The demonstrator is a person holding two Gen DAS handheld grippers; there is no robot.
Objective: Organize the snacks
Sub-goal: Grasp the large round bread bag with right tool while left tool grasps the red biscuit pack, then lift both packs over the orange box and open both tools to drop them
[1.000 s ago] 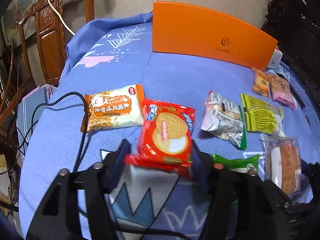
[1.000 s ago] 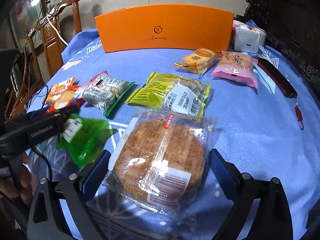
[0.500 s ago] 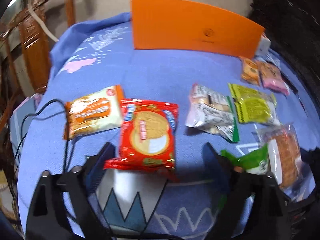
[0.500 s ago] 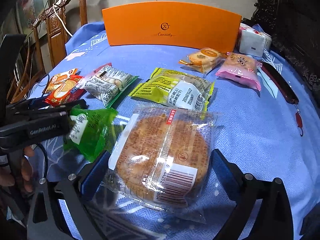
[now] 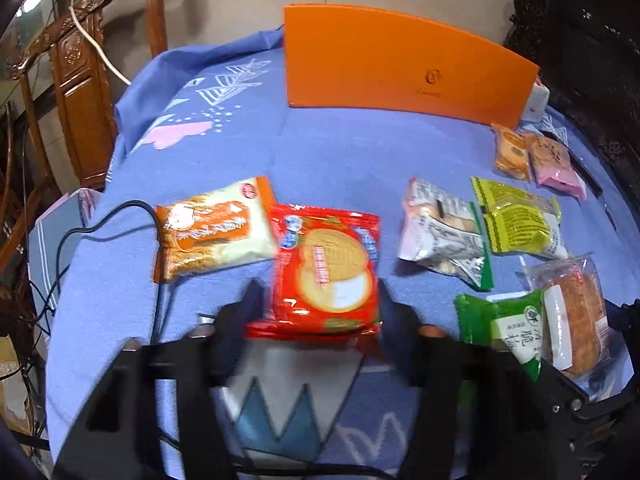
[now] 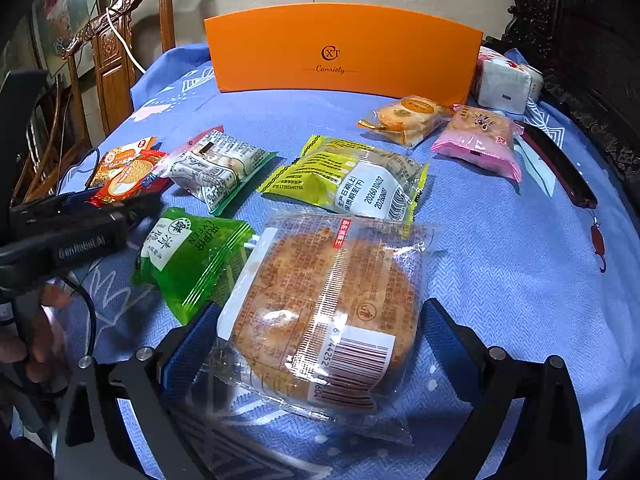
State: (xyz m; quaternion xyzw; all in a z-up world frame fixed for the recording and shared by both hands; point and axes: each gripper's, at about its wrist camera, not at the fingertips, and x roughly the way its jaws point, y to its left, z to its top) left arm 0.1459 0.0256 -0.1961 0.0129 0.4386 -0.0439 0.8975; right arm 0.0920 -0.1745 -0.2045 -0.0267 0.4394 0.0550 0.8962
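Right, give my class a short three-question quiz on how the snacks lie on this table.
1. True or false: the orange box stands upright behind the snacks.
2. Which lies right beside the pink packet? A green packet; B small orange packet; C red packet.
3. Fill in: the tablecloth is ___.
Key: 1 true; 2 B; 3 blue.
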